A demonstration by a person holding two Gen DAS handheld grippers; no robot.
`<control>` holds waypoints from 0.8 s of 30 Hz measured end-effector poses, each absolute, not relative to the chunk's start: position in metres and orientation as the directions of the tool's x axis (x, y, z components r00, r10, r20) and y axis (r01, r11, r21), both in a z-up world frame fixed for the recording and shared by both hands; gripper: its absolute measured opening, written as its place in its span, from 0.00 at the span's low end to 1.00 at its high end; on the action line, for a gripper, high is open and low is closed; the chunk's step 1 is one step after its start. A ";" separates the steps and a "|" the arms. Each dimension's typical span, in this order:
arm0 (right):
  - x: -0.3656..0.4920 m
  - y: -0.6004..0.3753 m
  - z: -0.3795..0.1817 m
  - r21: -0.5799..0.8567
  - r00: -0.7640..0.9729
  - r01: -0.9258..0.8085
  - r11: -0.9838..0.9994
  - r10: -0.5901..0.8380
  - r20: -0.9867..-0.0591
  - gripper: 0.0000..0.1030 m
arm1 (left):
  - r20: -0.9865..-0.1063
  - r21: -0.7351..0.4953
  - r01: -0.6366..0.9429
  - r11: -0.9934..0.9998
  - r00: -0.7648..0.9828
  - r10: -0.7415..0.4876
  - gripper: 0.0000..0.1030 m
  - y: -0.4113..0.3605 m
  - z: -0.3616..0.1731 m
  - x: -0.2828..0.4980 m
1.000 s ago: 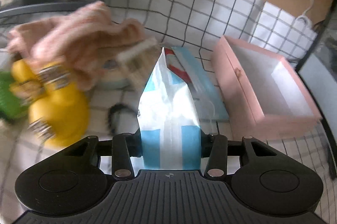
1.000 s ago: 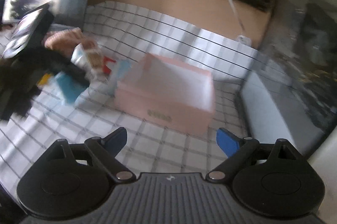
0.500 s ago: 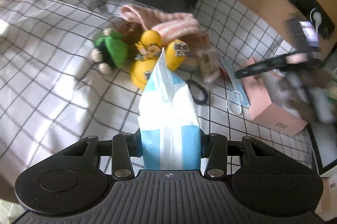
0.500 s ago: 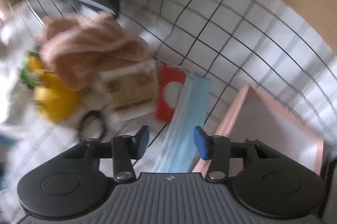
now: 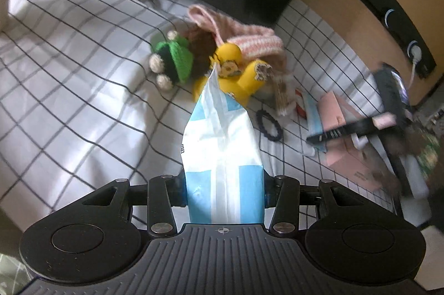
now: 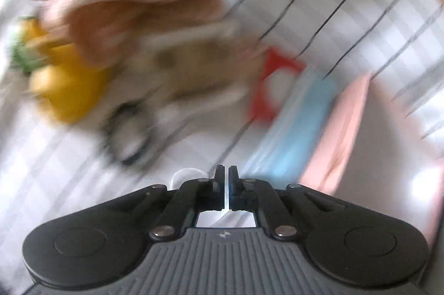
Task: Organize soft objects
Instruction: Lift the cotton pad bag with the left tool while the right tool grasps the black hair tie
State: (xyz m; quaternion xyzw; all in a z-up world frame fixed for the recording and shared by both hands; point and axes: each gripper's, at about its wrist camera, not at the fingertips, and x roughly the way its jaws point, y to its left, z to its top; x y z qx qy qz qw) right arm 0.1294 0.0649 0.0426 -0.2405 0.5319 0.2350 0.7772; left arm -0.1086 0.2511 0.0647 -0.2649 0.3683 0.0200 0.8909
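My left gripper (image 5: 223, 184) is shut on a blue and white tissue pack (image 5: 222, 145), held above the checked cloth. Beyond it lie a green knitted doll (image 5: 174, 59), a yellow plush toy (image 5: 238, 73) and a pink knitted piece (image 5: 249, 37). My right gripper (image 6: 226, 175) points steeply down, jaws together, at the near end of a blue face mask (image 6: 299, 123). A white ear loop (image 6: 186, 173) lies just left of its tips. Blur hides whether the loop or the mask is pinched.
A pink box (image 5: 347, 153) stands open to the right of the mask. A black hair tie (image 5: 269, 125), a red packet (image 6: 272, 84) and a beige packet (image 6: 194, 64) lie between the toys and the mask. A dark monitor stands behind the pile.
My right gripper came down from above the pink box to the mask and its jaws went from wide to together. My left gripper drew back from the pile, still holding the tissue pack.
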 end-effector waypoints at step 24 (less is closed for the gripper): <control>0.069 0.095 0.011 0.017 0.511 -0.601 0.799 0.400 -0.761 0.13 | -0.708 -0.415 -0.136 0.900 0.669 -0.225 0.46 0.248 0.073 -0.135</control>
